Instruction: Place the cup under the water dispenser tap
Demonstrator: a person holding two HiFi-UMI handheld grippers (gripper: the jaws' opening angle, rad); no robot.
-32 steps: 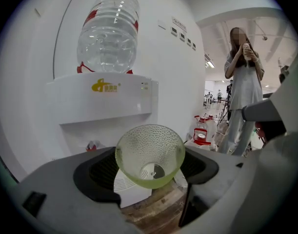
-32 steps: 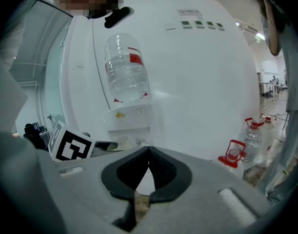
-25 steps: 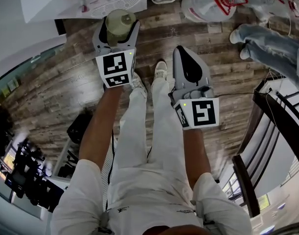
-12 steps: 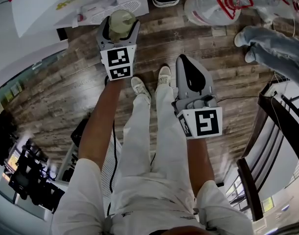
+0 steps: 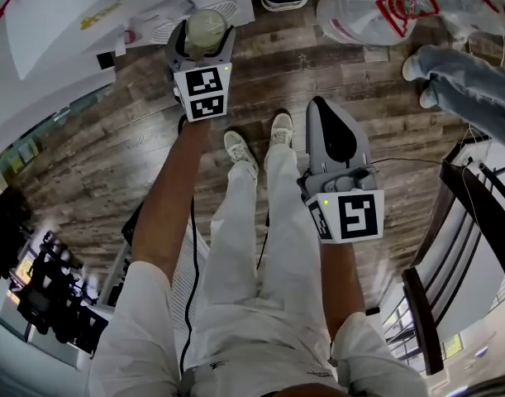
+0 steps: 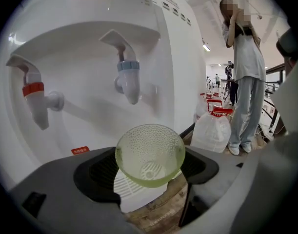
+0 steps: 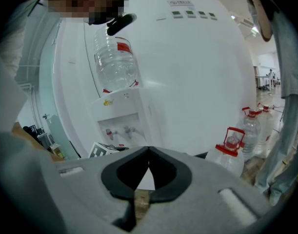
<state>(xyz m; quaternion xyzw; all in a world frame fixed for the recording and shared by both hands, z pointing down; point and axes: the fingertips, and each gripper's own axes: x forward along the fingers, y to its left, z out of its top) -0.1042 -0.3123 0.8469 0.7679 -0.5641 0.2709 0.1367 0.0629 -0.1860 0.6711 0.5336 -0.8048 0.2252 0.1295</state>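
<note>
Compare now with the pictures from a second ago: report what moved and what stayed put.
The left gripper, clamped on the green cup, carried it lower and closer to the water dispenser. The cup now hangs by the drip tray, with the blue tap above it in the left gripper view. The right gripper drifted slightly down-right in the head view. Unchanged: the left grip on the cup, and the right jaws shut and empty.

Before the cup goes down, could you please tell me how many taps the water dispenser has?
2. The red-collared tap is at the left of the water dispenser; the blue-collared tap is to its right, nearer the green cup. None looks hidden.
</note>
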